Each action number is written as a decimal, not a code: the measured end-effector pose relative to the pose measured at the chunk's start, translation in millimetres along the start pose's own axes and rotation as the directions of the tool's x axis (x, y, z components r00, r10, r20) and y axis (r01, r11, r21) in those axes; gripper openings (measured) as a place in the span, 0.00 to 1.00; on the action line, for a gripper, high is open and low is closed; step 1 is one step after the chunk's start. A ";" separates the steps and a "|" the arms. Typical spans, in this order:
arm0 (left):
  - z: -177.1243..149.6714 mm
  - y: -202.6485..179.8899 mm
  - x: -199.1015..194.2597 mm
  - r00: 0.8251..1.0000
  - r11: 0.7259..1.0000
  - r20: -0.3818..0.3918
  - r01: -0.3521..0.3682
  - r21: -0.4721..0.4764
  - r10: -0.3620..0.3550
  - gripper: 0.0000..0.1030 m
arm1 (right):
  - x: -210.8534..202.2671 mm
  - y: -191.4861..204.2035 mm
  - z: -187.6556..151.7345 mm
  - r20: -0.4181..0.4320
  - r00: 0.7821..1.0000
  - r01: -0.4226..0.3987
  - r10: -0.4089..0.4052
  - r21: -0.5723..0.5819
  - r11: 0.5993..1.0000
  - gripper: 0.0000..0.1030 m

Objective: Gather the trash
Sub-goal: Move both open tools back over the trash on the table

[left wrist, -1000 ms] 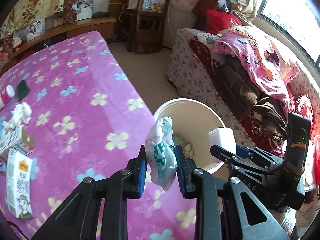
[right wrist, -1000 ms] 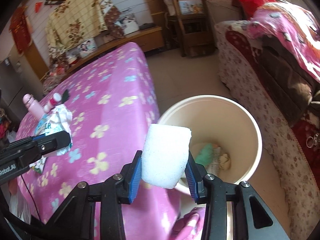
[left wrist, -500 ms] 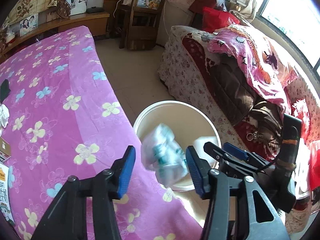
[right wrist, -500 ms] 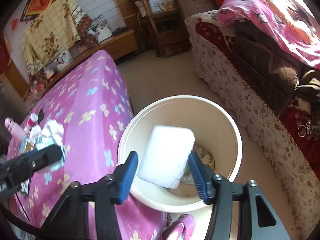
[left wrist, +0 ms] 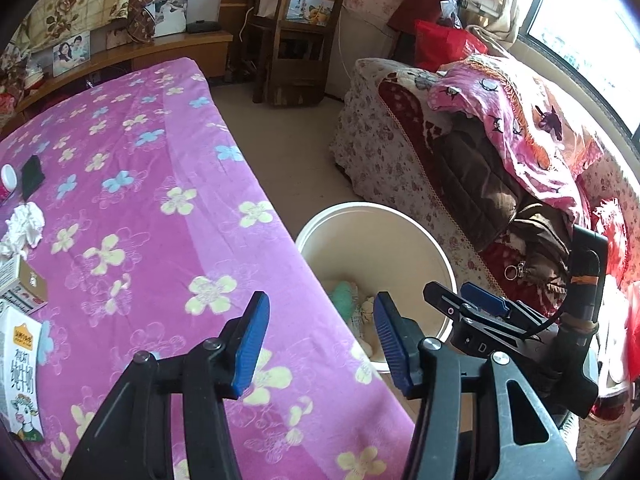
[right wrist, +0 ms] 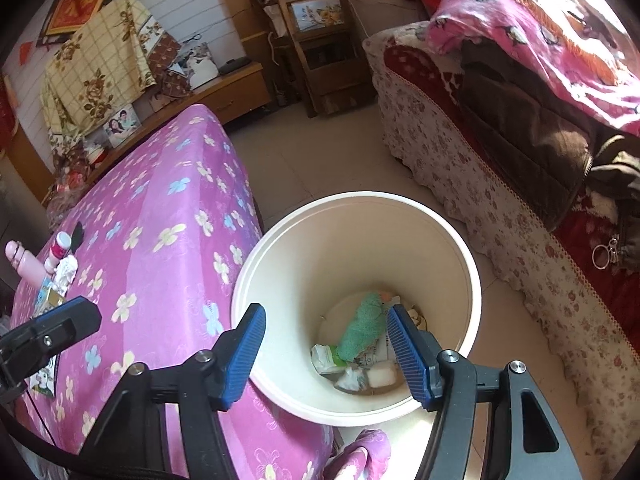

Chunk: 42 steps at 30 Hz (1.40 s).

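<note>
A cream trash bucket (right wrist: 448,240) (left wrist: 404,236) stands on the floor by the corner of the pink flowered bed (left wrist: 152,208) (right wrist: 160,256). At its bottom lie a green cloth (right wrist: 362,328), a white and green wrapper (right wrist: 326,358) and a white sponge (right wrist: 382,376). My right gripper (right wrist: 326,320) hangs open over the bucket with nothing between its blue pads; it also shows in the left wrist view (left wrist: 468,300). My left gripper (left wrist: 320,312) is open and empty at the bed's edge beside the bucket. On the bed remain a crumpled tissue (left wrist: 24,224), a milk carton (left wrist: 20,372) and a small box (left wrist: 24,280).
A sofa (right wrist: 520,184) with a pink blanket (left wrist: 520,120) and dark clothes runs along the right, close to the bucket. A wooden shelf (left wrist: 296,40) stands at the back. A pink bottle (right wrist: 26,264), a small red and white bottle (left wrist: 6,180) and a black item (left wrist: 32,174) lie on the bed.
Both grippers opened. The wrapper fell from the left one and the white sponge from the right one into the bucket. The right gripper shifted further over the bucket.
</note>
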<state>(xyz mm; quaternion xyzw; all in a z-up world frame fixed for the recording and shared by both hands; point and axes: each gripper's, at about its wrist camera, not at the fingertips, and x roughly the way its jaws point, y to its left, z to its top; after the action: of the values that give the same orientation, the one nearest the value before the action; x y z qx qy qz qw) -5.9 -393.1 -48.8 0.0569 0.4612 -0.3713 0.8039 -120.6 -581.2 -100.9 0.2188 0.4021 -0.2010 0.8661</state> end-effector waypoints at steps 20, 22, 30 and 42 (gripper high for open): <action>-38.4 53.4 -89.4 0.990 0.996 0.119 -0.074 -0.044 0.079 0.57 | -36.2 88.6 -24.0 0.015 0.993 -0.118 0.120 -0.106 0.987 0.65; -42.4 62.6 -97.4 0.988 0.995 0.127 -0.080 -0.057 0.087 0.57 | -37.9 98.4 -26.9 0.013 0.992 -0.124 0.127 -0.120 0.985 0.65; -59.1 105.9 -128.9 0.977 0.984 0.161 -0.120 -0.128 0.140 0.59 | -45.9 143.5 -37.2 0.005 0.988 -0.152 0.156 -0.189 0.970 0.65; -80.6 166.5 -165.5 0.953 0.953 0.184 -0.196 -0.231 0.240 0.59 | -52.3 206.2 -51.0 -0.014 0.980 -0.193 0.197 -0.276 0.942 0.65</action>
<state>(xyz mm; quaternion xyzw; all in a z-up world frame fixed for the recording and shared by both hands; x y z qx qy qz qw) -3.6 -148.5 -6.7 -0.0172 0.4010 -0.2329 0.8858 -74.7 -374.8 -44.7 0.1333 0.3966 -0.0580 0.9064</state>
